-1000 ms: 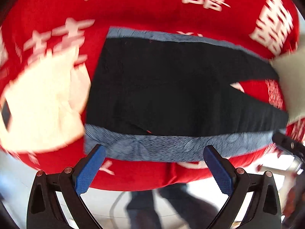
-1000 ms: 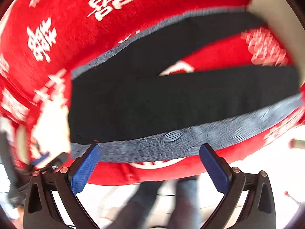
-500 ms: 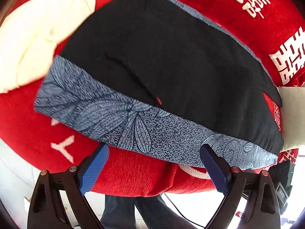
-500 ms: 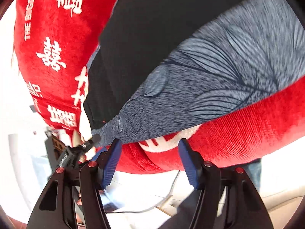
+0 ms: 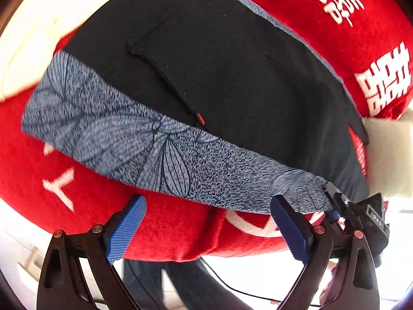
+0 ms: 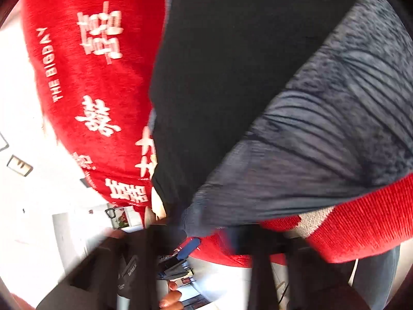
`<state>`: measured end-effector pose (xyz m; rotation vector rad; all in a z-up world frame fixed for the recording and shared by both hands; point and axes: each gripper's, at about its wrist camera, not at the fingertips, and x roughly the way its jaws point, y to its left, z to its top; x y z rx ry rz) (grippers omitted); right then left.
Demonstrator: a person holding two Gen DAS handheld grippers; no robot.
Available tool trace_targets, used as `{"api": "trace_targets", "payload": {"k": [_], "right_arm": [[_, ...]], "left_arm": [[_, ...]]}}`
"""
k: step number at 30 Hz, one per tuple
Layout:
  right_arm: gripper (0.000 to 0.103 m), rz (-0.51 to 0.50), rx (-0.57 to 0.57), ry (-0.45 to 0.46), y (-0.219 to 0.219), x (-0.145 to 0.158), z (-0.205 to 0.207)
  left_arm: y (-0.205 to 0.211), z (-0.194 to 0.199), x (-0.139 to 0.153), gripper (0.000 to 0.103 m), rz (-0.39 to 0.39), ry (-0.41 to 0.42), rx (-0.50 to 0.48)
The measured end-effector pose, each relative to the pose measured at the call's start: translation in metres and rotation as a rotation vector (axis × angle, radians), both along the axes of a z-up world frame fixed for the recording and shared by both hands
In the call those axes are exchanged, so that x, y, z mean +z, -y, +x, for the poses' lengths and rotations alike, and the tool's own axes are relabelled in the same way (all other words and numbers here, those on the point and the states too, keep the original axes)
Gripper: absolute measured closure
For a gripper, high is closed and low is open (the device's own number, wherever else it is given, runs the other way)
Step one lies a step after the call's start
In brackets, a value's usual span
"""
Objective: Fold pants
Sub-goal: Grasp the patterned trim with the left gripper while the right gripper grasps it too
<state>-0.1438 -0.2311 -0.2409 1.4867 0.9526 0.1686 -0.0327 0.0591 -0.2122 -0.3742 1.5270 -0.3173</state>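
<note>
Pants spread flat on the red cloth

Your left tool (image 5: 206, 230) hangs released just short of the pants (image 5: 232, 77); your right tool (image 5: 333, 206) is clenched on their grey patterned side band (image 5: 155, 149) at the leg end.

One pair of pants (image 5: 232, 77) lies in view, black with one grey-blue patterned side band (image 5: 160, 155) along its near edge; a second such band (image 5: 258, 7) shows as a thin strip along the far edge. One red cloth (image 5: 167, 232) with white characters covers the surface beneath. Two pale cream items show on it: one (image 5: 38, 33) at the upper left and one (image 5: 387, 155) at the right. Two grippers are visible: the left gripper (image 5: 206, 227), with two blue-padded fingers (image 5: 126, 230), and the right gripper (image 5: 335, 204), at the band's end. In the right wrist view one bare hand (image 6: 170, 297) shows at the bottom.
</note>
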Motion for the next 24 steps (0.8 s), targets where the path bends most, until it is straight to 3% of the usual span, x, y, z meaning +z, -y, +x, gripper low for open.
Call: {"api": "trace_targets", "payload": {"k": [6,10,12,13,14,15,17,21,24], "right_arm": [[0.095,0.035,0.027,0.116,0.007,0.051,0.004],[0.095,0.03,0.061,0.124,0.01,0.063,0.012],[0.095,0.041,0.071,0.121,0.012,0.062,0.012],[0.095,0.046,0.075,0.118,0.011,0.061,0.014],[0.094,0.047,0.083,0.113,0.012,0.057,0.013],[0.092,0.047,0.088,0.105,0.012,0.053,0.01],[0.091,0.036,0.089,0.074,0.013,0.046,0.008],[0.094,0.003,0.072,-0.007,0.021,0.034,0.001],[0.095,-0.102,0.121,0.034,0.027,0.064,0.008]], "left_arm": [[-0.011,0.005,0.002,0.005,-0.135,-0.013,0.146],[-0.027,0.025,0.002,0.005,-0.149,0.017,0.261],[-0.034,0.034,0.003,0.005,-0.117,0.04,0.279],[-0.032,0.036,0.002,0.017,-0.097,0.047,0.277],[-0.032,0.038,0.002,0.04,-0.074,0.055,0.272],[-0.03,0.038,0.002,0.048,-0.052,0.055,0.259],[-0.036,0.04,0.004,0.081,-0.055,0.06,0.257],[-0.04,0.041,0.023,0.082,-0.035,0.08,0.252],[-0.031,0.049,0.051,0.082,-0.017,0.124,0.214]]}}
